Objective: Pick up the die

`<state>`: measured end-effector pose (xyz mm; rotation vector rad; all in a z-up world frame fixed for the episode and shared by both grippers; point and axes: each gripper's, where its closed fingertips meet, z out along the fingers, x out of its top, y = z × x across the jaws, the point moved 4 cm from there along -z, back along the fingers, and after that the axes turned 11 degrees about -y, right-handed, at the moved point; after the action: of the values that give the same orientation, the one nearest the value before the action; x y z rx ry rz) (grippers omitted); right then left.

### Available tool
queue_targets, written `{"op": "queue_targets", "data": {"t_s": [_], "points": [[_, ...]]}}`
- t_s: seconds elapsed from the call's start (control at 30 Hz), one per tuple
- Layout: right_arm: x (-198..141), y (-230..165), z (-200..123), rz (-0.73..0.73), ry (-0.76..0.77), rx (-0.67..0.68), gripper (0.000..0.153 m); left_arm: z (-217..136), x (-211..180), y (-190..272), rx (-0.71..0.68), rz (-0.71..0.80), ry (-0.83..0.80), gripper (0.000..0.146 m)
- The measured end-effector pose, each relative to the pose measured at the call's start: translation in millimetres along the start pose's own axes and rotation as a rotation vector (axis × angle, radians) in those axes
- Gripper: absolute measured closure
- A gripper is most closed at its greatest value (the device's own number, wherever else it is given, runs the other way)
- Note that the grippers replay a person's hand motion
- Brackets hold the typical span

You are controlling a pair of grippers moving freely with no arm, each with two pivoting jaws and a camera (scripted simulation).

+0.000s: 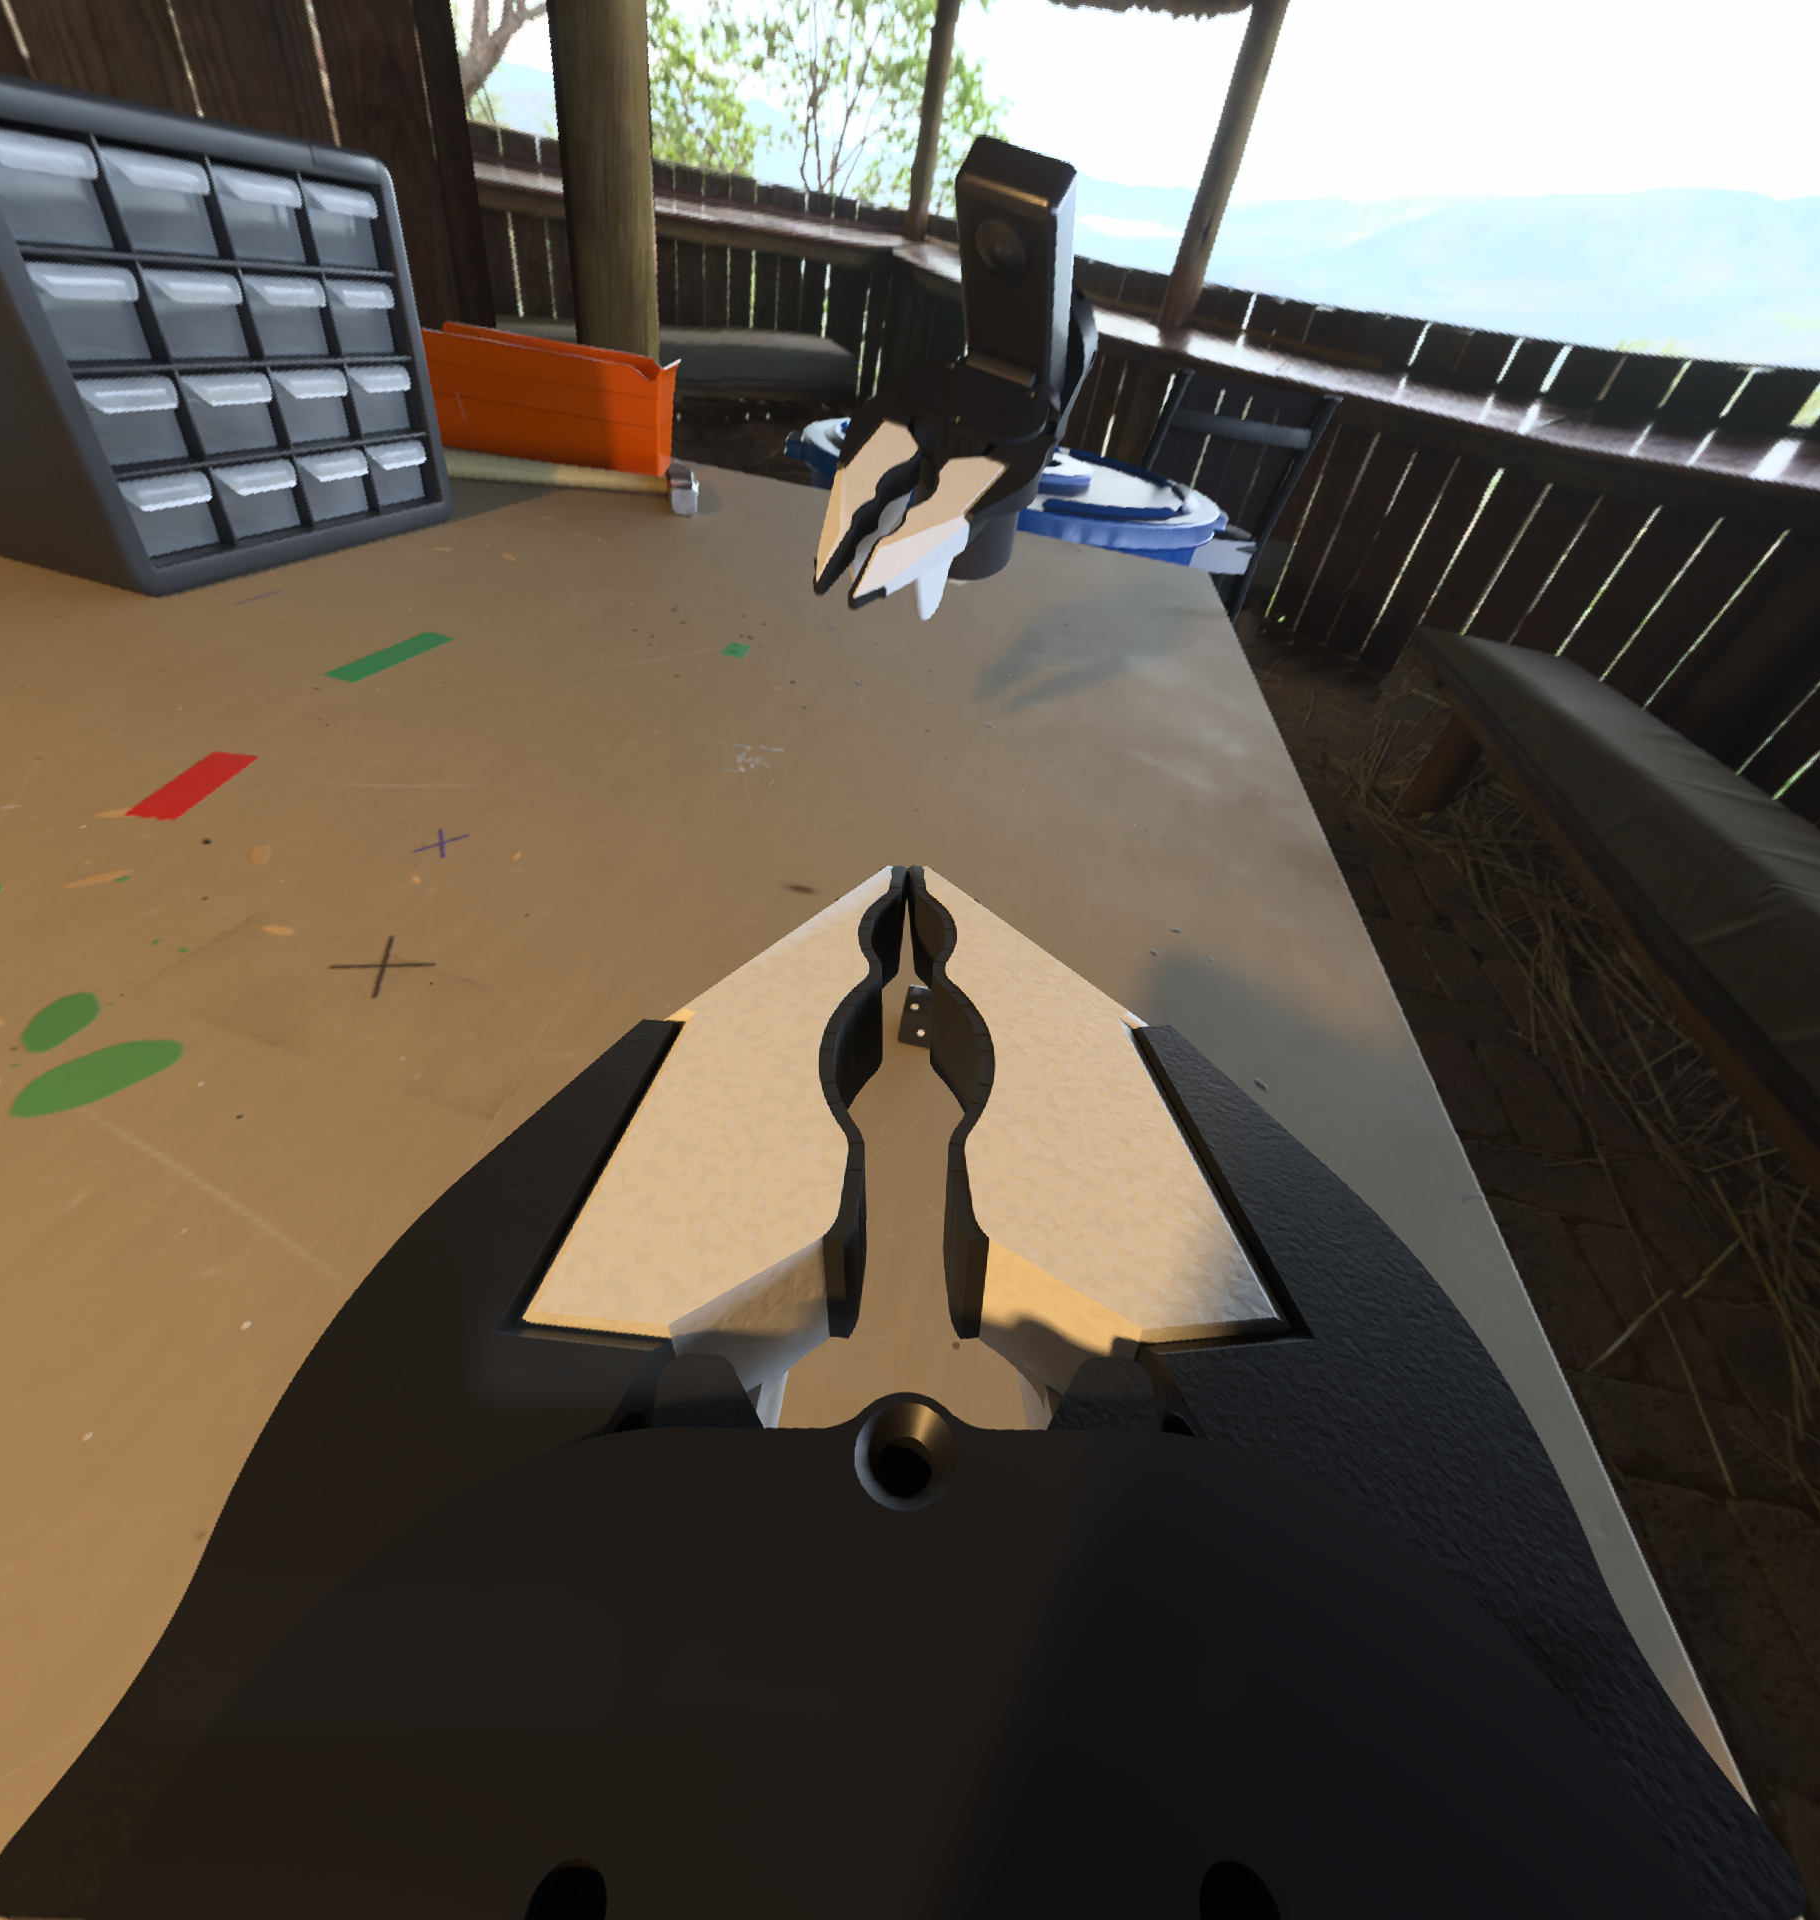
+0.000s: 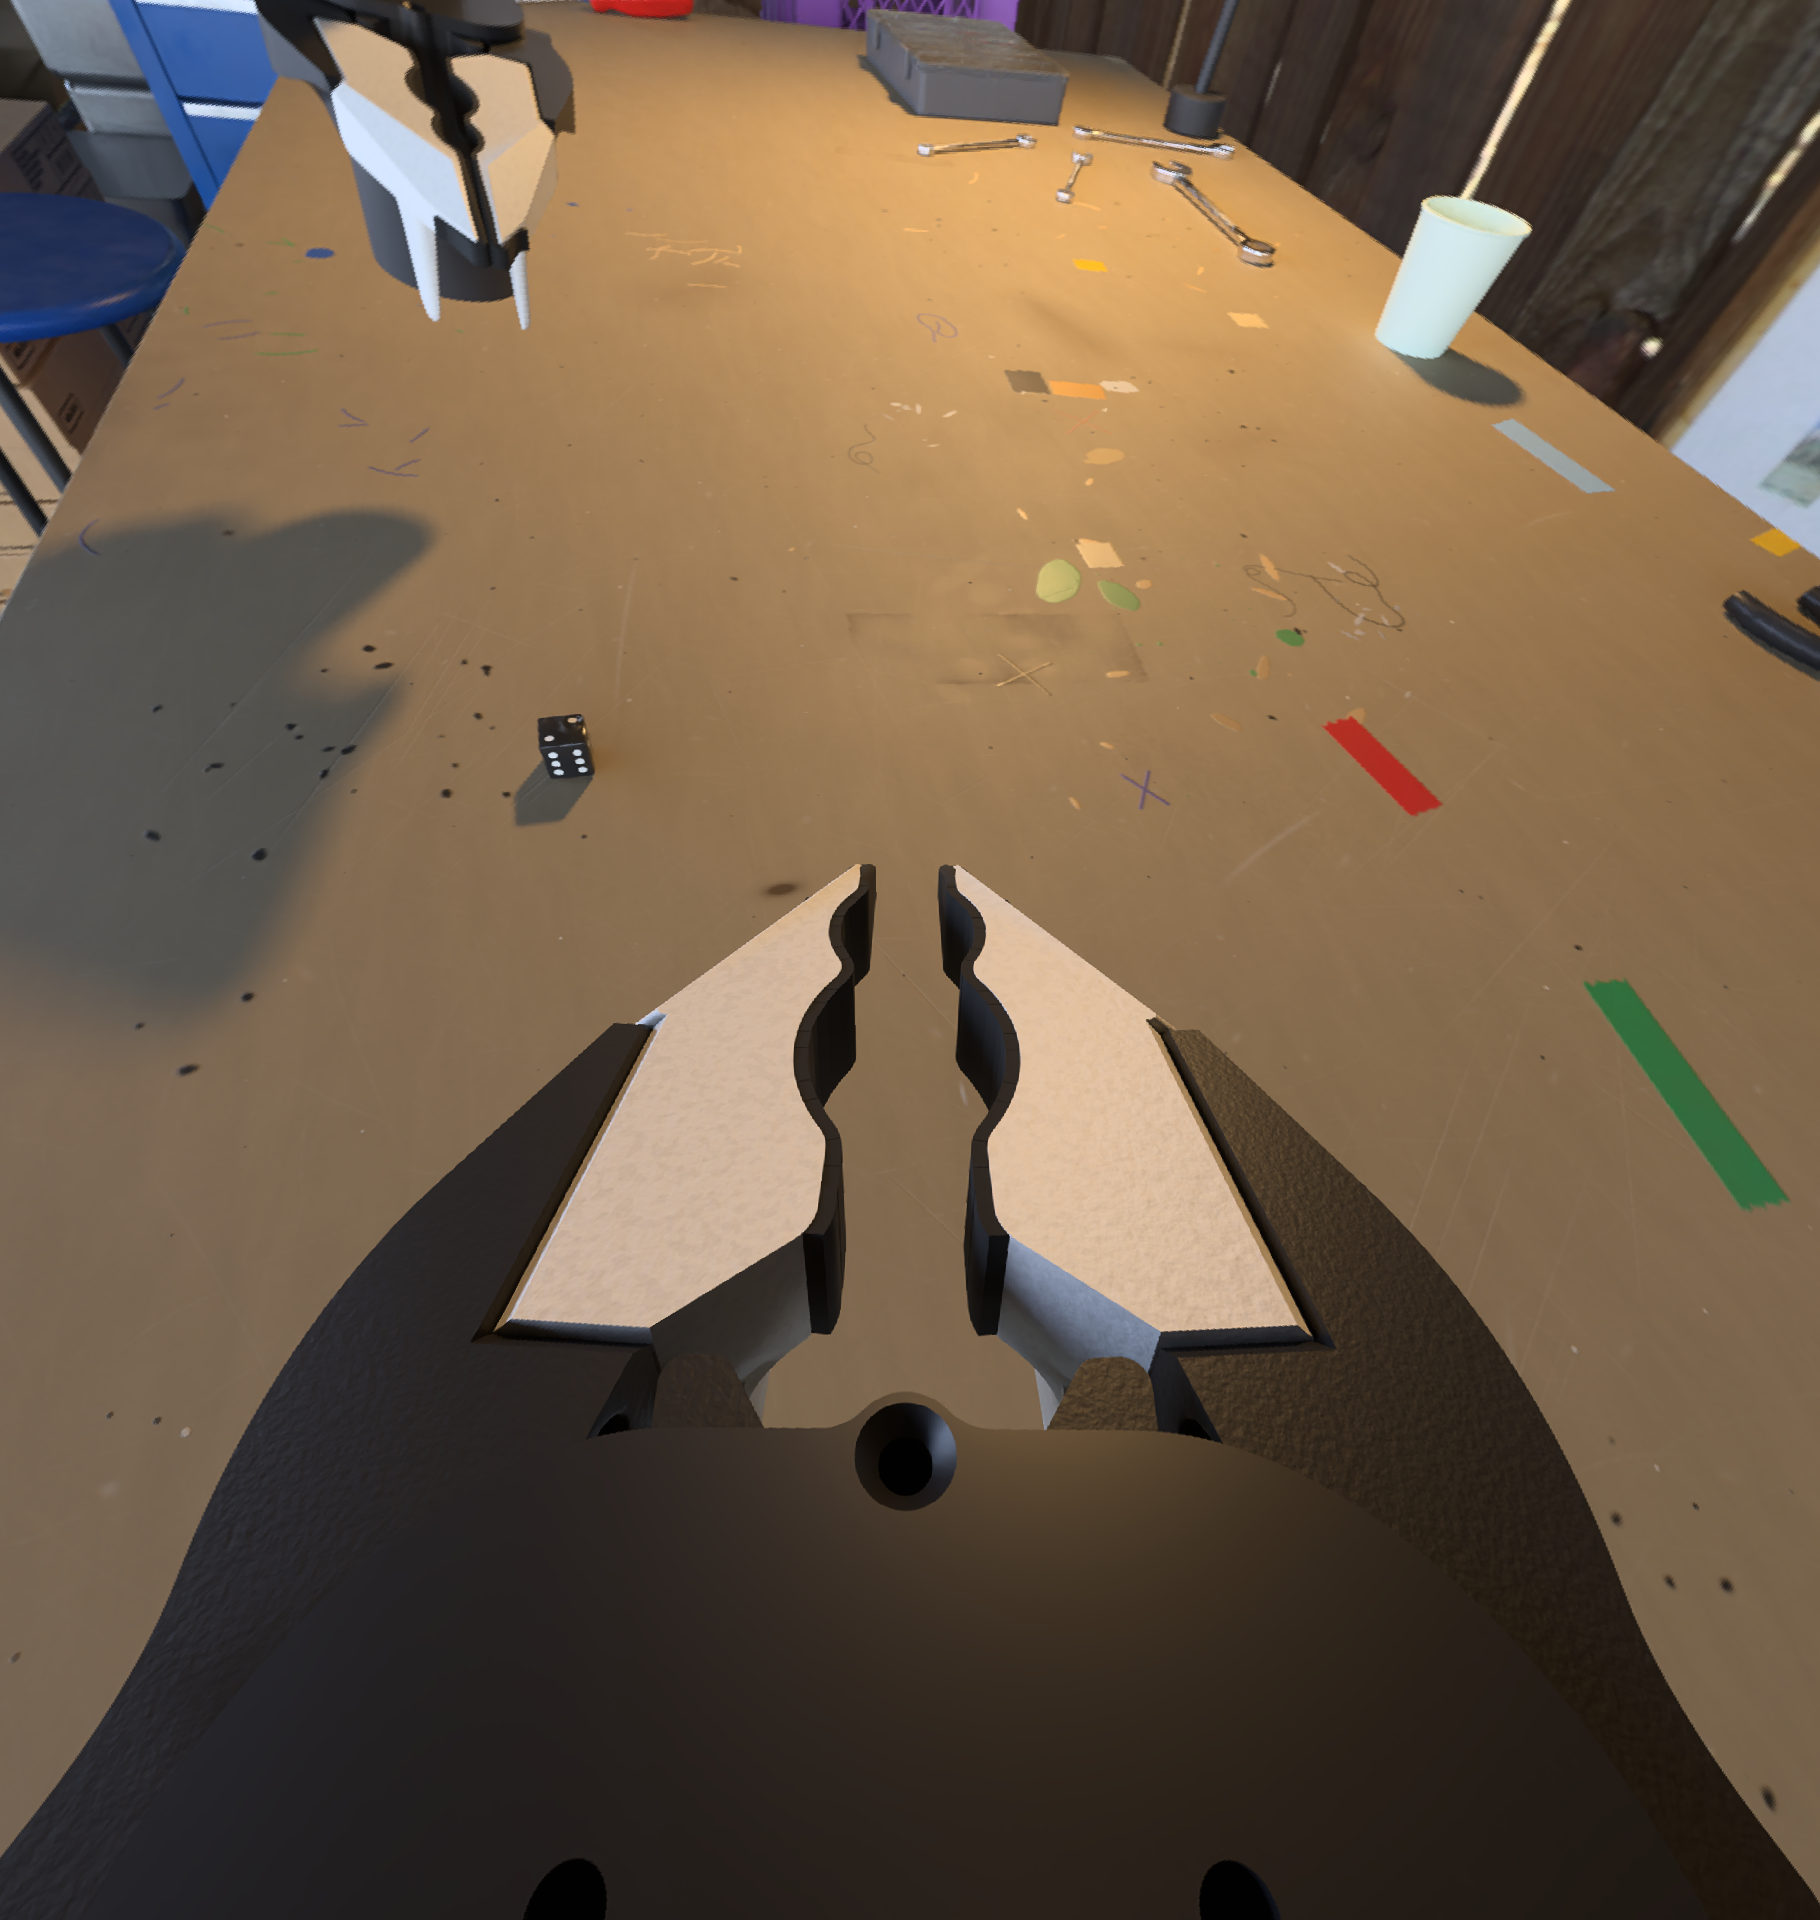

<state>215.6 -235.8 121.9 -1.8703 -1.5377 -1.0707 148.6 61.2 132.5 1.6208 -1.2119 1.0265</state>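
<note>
A small black die [image 2: 565,746] with white pips sits on the brown table [image 2: 885,499], ahead and to the left of my right gripper [image 2: 906,881]. The right gripper's jaws stand a little apart and hold nothing. It also shows in the left wrist view [image 1: 850,594], hovering over the table. My left gripper [image 1: 906,875] is shut and empty, its tips touching. Through the gap between its fingers I see the die [image 1: 916,1016] on the table below. In the right wrist view the left gripper [image 2: 485,244] hangs high at the far left, well above the die.
A grey drawer cabinet [image 1: 189,332], an orange bin [image 1: 553,400] and a hammer [image 1: 615,480] stand at one end. A pale cup [image 2: 1446,275], wrenches [image 2: 1212,213], a grey tray [image 2: 963,68] and pliers [image 2: 1810,639] lie at the other. A blue stool [image 2: 54,260] stands beside the table.
</note>
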Motion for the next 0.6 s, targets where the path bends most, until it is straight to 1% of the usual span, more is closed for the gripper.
{"op": "queue_targets", "data": {"t_s": [0.1,0.23,0.37,0.47,0.6], "points": [[-1.1,5.9,-4.2,0.023,0.005,-0.036,0.137,1.0,-4.5,-1.7,0.018,0.006,-0.025,0.146],[-3.3,21.1,-18.6,0.099,0.019,-0.128,0.122,-0.7,-7.3,-2.1,0.031,0.017,-0.034,0.146],[-7.0,28.1,-42.1,0.134,-0.004,-0.285,0.115,-5.5,-8.6,0.0,0.035,0.037,-0.034,0.146],[-6.3,15.8,-50.9,0.104,-0.064,-0.331,0.115,-9.8,-9.6,3.1,0.021,0.054,-0.027,0.146],[6.3,-18.5,-40.4,0.005,-0.162,-0.315,0.114,-14.8,-10.3,7.2,0.012,0.072,-0.02,0.146]]}}
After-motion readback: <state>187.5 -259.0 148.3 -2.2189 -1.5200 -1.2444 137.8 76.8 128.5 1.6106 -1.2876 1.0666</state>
